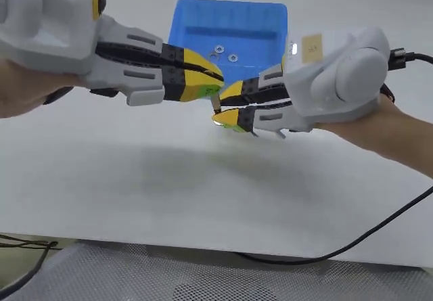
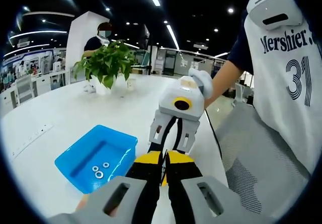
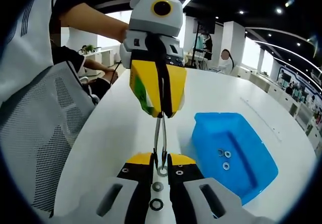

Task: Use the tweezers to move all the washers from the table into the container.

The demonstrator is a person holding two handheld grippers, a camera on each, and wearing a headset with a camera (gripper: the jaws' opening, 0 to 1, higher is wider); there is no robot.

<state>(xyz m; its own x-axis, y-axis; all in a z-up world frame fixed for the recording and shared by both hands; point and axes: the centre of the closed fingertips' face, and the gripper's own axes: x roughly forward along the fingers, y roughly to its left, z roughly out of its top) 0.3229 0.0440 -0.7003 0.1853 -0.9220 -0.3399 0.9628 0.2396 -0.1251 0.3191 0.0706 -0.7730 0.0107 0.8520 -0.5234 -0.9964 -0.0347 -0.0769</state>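
Note:
My left gripper (image 1: 218, 84) comes in from the left, shut on the rear of thin metal tweezers (image 3: 160, 133). The tweezers run to my right gripper (image 1: 223, 108), whose jaws close around their front part. In the right gripper view the tweezer tips rest at a washer (image 3: 162, 171) on the white table, and two more washers (image 3: 158, 186) lie in line behind it between my right jaws (image 3: 162, 157). Just beyond both grippers stands the blue container (image 1: 230, 5) with three washers (image 1: 218, 49) inside it.
A black cable (image 1: 379, 230) trails from the right gripper across the table's near edge. A grey mesh chair seat (image 1: 203, 281) is below that edge. A potted plant (image 2: 105, 63) stands far back on the table, with people behind it.

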